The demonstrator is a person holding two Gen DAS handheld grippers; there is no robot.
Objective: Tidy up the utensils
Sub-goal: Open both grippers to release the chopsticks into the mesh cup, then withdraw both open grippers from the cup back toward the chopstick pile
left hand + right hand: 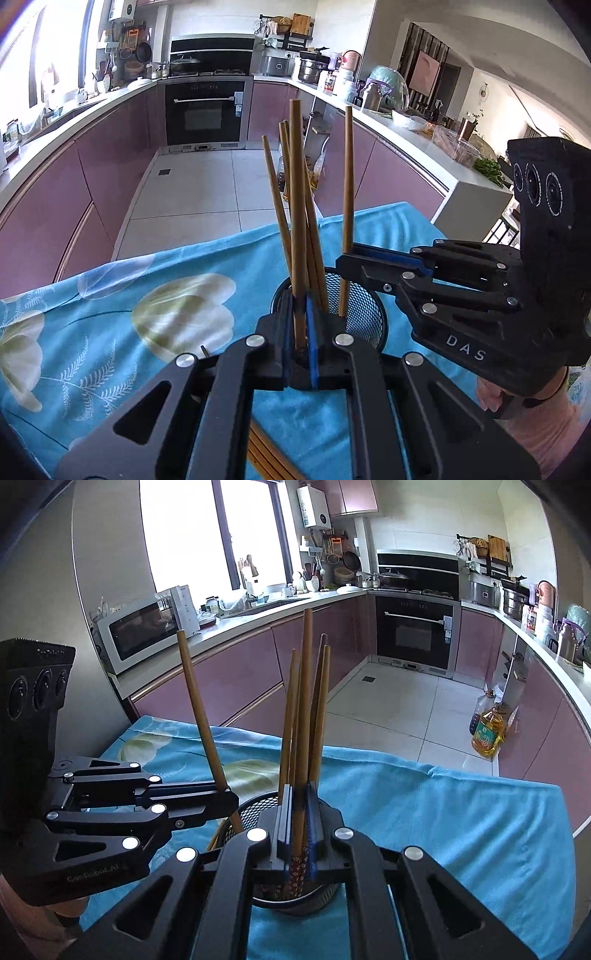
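Observation:
A black mesh holder [365,310] stands on the blue floral cloth [110,325]; it also shows in the right wrist view [251,812]. Several wooden chopsticks stand in it. My left gripper [300,332] is shut on one chopstick [297,206] over the holder's near rim. My right gripper [298,830] is shut on another chopstick [304,709], which shows in the left wrist view [347,192] with the right gripper [345,258] reaching in from the right. The left gripper [225,794] enters the right wrist view from the left, holding its chopstick [199,712].
More chopsticks [266,458] lie on the cloth under my left gripper. The table's far edge [443,760] drops to a tiled kitchen floor. An oil bottle [487,734] stands on the floor by the pink cabinets.

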